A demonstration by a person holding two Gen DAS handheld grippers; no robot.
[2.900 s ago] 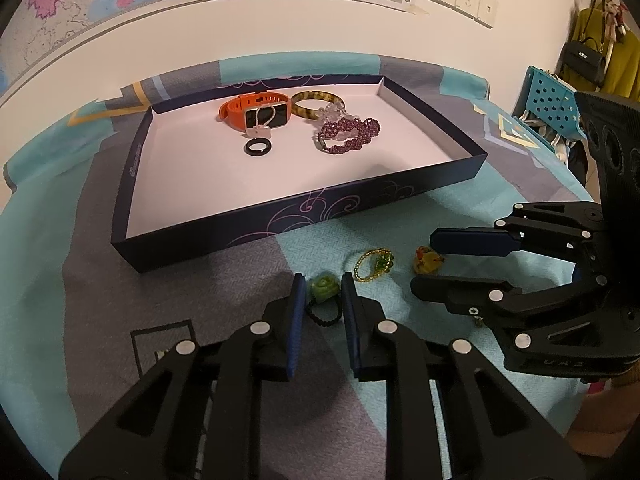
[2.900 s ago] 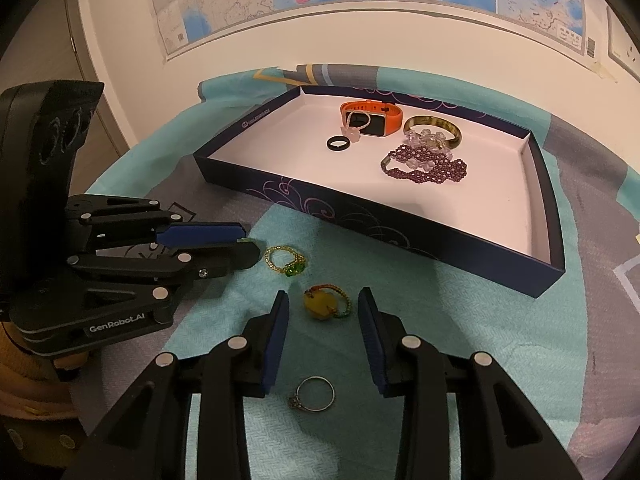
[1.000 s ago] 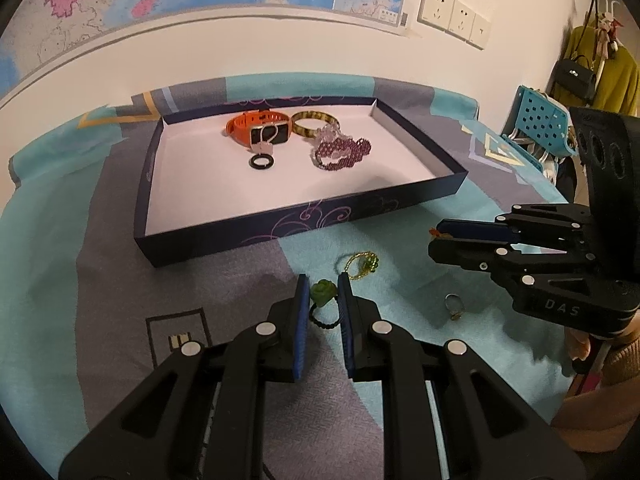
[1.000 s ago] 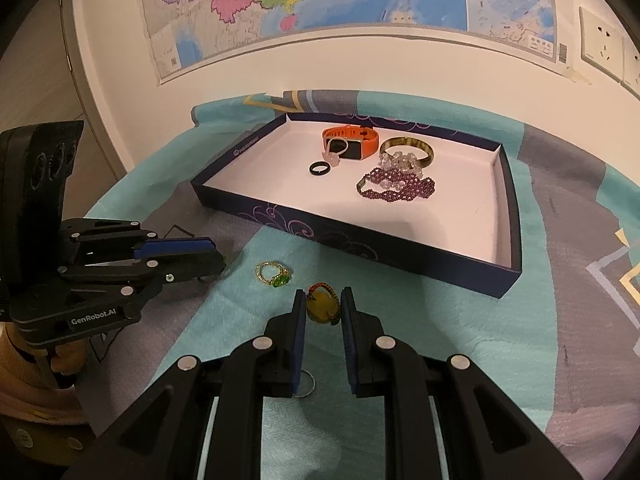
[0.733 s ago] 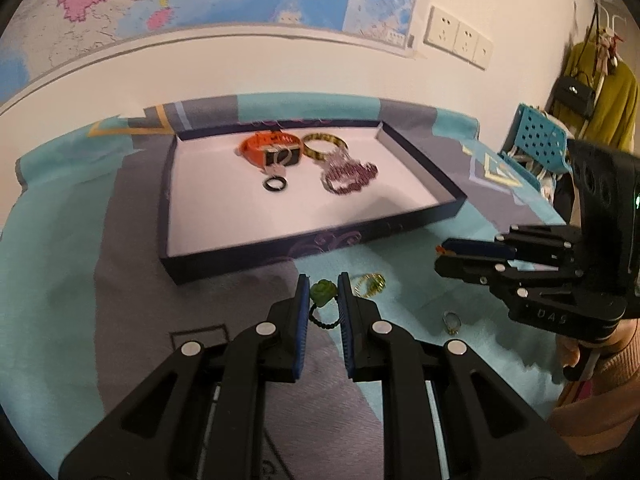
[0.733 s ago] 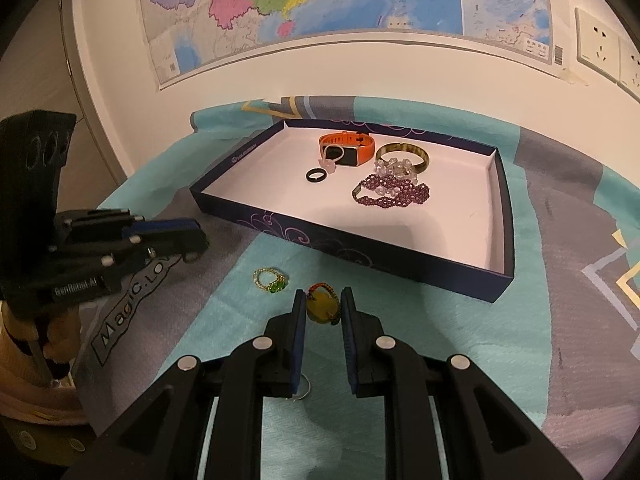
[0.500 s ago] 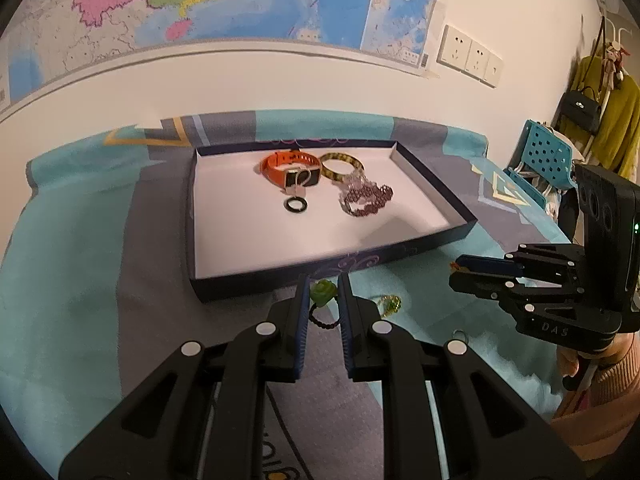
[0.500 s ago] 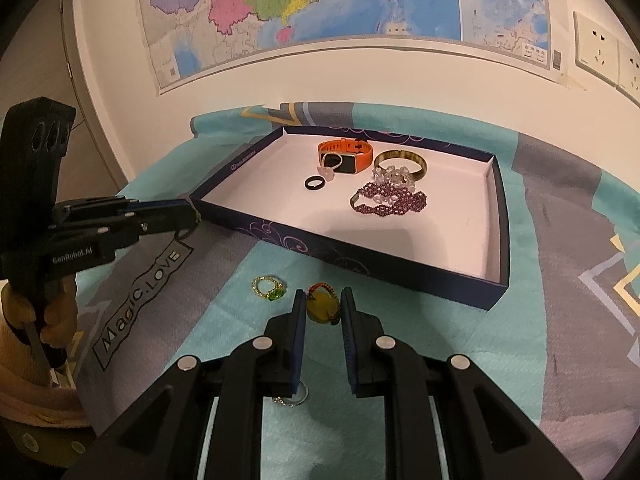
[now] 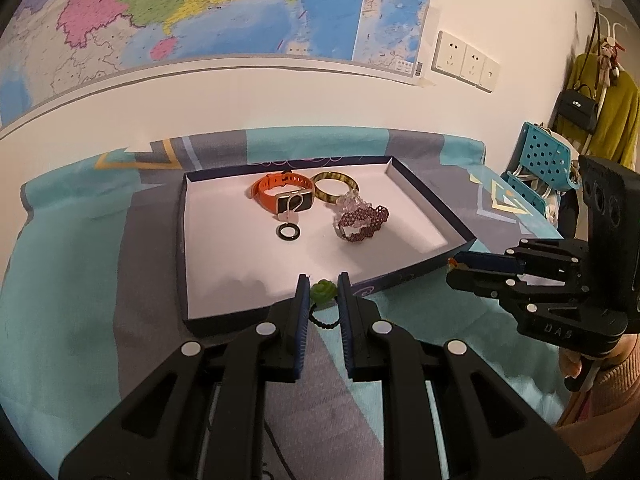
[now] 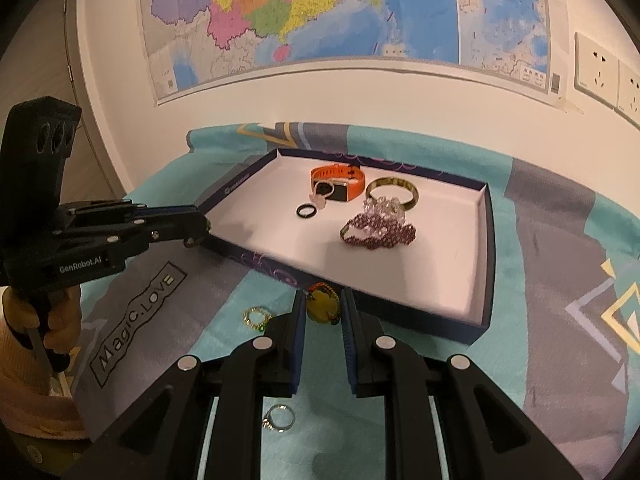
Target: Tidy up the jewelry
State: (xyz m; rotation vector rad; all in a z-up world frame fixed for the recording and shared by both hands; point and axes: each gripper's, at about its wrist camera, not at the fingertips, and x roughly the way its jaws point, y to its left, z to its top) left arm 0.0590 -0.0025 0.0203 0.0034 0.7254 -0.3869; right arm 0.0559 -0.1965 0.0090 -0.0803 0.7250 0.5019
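My left gripper (image 9: pixel 323 285) is shut on a green flower ring (image 9: pixel 322 292) with a black beaded band, held over the near edge of the navy tray (image 9: pixel 182 240). My right gripper (image 10: pixel 323 300) is shut on a yellow charm (image 10: pixel 322 309) with a red-green cord, just short of the tray's near wall (image 10: pixel 400 300). The tray holds an orange watch (image 9: pixel 280 191), a bangle (image 9: pixel 335 186), a purple bead bracelet (image 9: pixel 362 222) and a black ring (image 9: pixel 289 232). A gold-green ring (image 10: pixel 256 317) and a silver ring (image 10: pixel 279 418) lie on the cloth.
A teal and grey cloth (image 10: pixel 136 304) printed "Magic.Love" covers the table. A map (image 9: pixel 200 12) and wall sockets (image 9: pixel 464 60) hang behind. A blue chair (image 9: pixel 540 160) and a yellow coat (image 9: pixel 612 116) stand at the right. A person's hand (image 10: pixel 60 322) grips the left handle.
Both grippers, open around their pieces at first, closed on them and lifted them off the cloth. The left one rose and moved toward the tray's near edge.
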